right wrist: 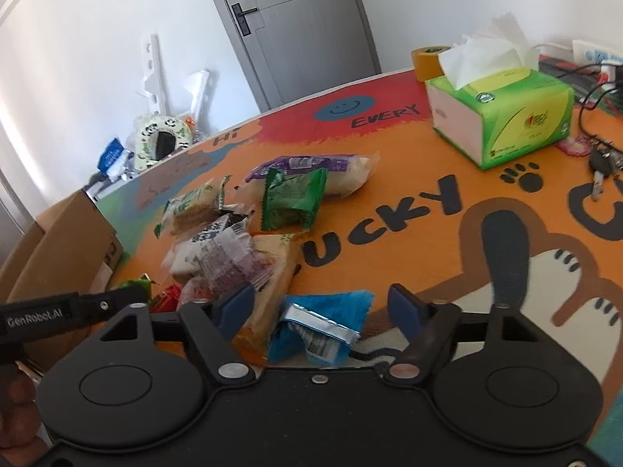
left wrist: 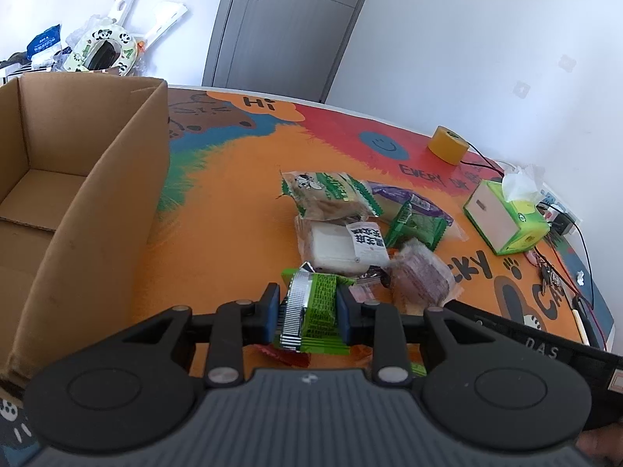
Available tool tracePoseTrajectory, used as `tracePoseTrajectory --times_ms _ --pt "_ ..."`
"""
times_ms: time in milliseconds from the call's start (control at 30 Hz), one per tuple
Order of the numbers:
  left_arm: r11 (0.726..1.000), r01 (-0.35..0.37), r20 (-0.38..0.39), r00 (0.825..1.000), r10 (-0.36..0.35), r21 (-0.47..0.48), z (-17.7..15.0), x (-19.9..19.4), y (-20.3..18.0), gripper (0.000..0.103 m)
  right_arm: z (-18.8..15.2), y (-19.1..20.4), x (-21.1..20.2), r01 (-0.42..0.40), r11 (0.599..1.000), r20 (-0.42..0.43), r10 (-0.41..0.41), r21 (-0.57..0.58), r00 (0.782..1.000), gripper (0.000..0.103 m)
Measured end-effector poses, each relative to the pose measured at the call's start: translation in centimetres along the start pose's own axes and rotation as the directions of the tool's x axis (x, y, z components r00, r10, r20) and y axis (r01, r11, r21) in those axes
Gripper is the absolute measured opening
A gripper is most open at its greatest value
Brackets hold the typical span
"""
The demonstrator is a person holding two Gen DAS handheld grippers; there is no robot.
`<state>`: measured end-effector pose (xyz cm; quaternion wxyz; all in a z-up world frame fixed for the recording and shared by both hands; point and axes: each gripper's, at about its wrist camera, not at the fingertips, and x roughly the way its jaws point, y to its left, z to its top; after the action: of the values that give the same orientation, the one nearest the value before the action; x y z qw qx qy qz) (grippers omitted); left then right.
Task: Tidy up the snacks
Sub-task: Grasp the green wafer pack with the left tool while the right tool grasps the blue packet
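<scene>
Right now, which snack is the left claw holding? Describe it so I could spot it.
Start at the big cardboard box on the colourful mat, then look right to the snack pile. At its near edge, the left gripper pinches a green packet, the only one off the mat, with a silver crimped seam.

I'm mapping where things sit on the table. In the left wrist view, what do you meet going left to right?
cardboard box → green snack packet held in the left gripper → green tissue box
</scene>
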<state>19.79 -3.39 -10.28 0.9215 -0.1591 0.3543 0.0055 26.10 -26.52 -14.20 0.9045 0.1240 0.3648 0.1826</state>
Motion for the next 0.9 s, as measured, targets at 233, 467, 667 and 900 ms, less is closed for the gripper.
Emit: tracePoseTrajectory --times_ms 233,467,667,900 --pt "1.0 0.013 0.008 1.0 -0.013 0.005 0.2 -0.5 0.1 0.029 -0.1 0.2 -0.5 0.0 1.0 0.004 0.0 -0.005 1.0 0.032" --pt "0.999 0.04 0.035 0.999 -0.041 0.036 0.4 -2.0 -0.5 0.029 -0.1 0.2 -3.1 0.015 1.0 0.065 -0.016 0.019 0.998 0.032" --pt "0.998 0.048 0.076 0.996 -0.052 0.047 1.0 -4.2 -0.3 0.029 0.4 1.7 -5.1 0.004 1.0 0.119 -0.004 0.006 0.993 0.032" --pt "0.999 0.033 0.143 0.989 -0.039 0.042 1.8 -7.5 1.2 0.029 0.7 4.8 -6.4 -0.045 0.998 0.156 0.049 -0.033 0.987 0.032"
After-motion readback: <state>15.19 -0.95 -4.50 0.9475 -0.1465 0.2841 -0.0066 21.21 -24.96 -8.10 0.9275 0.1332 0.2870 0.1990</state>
